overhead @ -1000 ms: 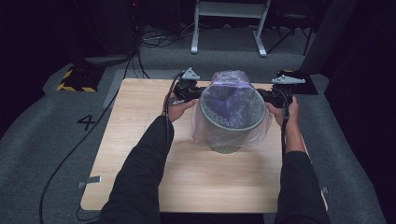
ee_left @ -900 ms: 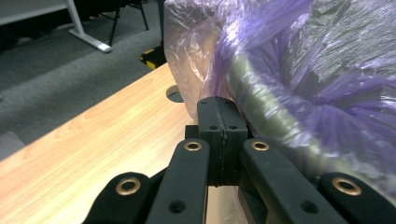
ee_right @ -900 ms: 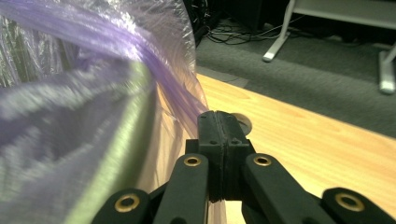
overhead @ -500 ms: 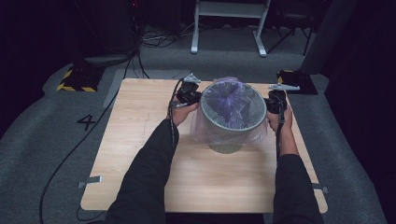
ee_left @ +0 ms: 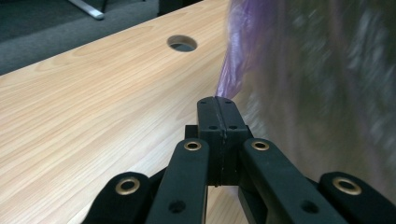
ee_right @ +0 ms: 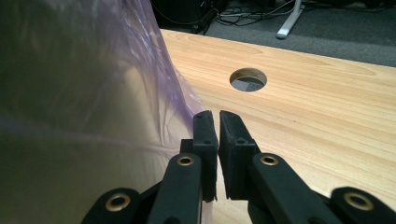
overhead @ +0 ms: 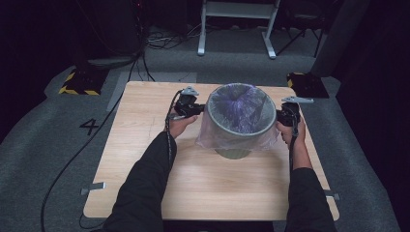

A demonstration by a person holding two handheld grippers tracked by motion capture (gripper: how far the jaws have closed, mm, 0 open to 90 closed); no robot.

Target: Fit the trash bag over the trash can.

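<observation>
— Since a second ago, what has shifted?

— Both grippers have dropped from the rim level down the sides of the bin, and the purple liner, which bulged above the rim, now hangs inside the bin with its edge folded over the outside.

— Start at the left of the high view.

— Left of centre, the left gripper [overhead: 196,109] sits just beside the bin's left wall, held in the person's left hand [overhead: 180,125]. In the left gripper view its jaws are pressed flat together, and the purple liner [ee_left: 243,51] starts right at their tips; whether any film is pinched there I cannot tell.

— And the middle?

— The mesh waste bin [overhead: 240,126] stands upright at the centre of the wooden table [overhead: 145,159], with the plastic liner [overhead: 240,101] draped over its rim and skirting down its sides.

— The right side?

— The right gripper [overhead: 283,116] is just beside the bin's right wall, in the right hand [overhead: 293,136]. In the right gripper view a narrow slit shows between its jaws, the liner [ee_right: 140,84] brushing the left one. A round cable hole [ee_right: 248,79] lies in the tabletop beyond, in the upper middle of that view.
</observation>
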